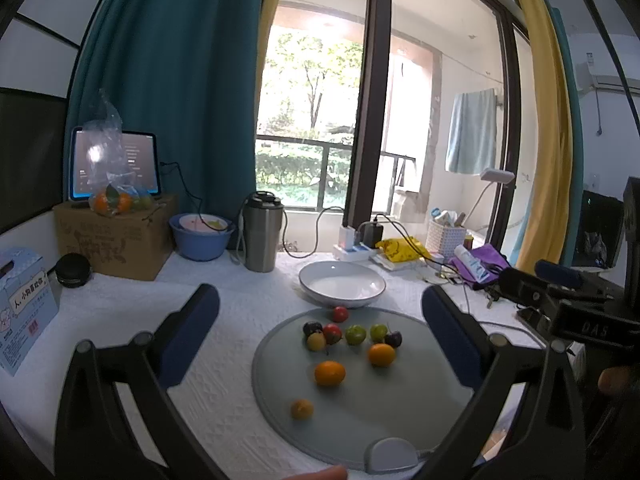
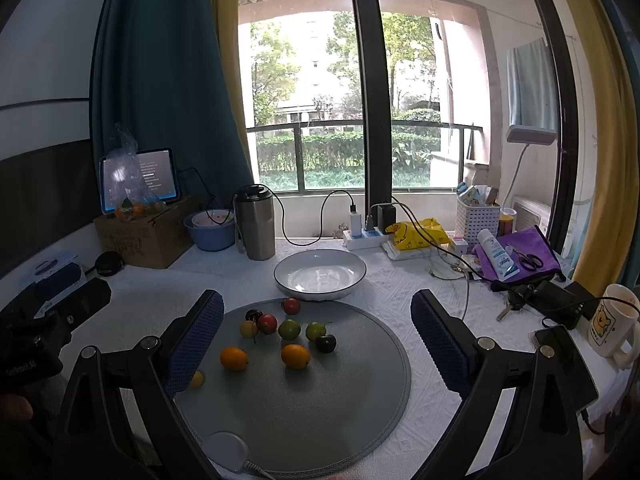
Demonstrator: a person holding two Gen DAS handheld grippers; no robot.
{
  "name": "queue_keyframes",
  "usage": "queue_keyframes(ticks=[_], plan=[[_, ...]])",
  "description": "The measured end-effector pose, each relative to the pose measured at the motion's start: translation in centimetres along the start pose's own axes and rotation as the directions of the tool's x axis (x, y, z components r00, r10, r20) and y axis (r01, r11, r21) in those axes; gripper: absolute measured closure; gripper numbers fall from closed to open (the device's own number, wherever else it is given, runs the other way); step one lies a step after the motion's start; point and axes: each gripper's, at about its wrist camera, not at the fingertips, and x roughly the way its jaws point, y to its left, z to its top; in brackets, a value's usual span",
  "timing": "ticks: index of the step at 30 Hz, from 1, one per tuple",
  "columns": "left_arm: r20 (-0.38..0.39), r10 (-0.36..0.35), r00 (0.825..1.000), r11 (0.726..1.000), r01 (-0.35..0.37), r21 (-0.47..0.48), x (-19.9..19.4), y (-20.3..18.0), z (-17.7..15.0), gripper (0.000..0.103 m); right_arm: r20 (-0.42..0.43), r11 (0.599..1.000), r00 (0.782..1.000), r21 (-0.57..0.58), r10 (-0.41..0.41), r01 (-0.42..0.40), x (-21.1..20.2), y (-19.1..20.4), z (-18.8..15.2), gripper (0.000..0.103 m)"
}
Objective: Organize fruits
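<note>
Fruits (image 2: 280, 332) lie scattered on the round grey mat (image 2: 320, 420), just before the white bowl (image 2: 320, 274). I hold my left gripper (image 1: 320, 328) and right gripper (image 2: 316, 332) above them, jaws spread wide, gripping nothing.

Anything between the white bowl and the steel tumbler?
Nothing. Bare white tablecloth separates the white bowl from the steel tumbler; a black cable hangs behind them. Clearest in the right wrist view.
</note>
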Motion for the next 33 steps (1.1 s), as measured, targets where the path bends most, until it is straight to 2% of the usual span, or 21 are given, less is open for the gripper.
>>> queue_keyframes(ticks=[33], plan=[[-0.021, -0.018, 1.0, 1.0, 0.018, 0.005, 0.45, -0.02, -0.16, 0.001, -0.019, 1.0, 1.0, 0.005, 0.011, -0.011, 0.36, 0.09, -0.21, 0.006]])
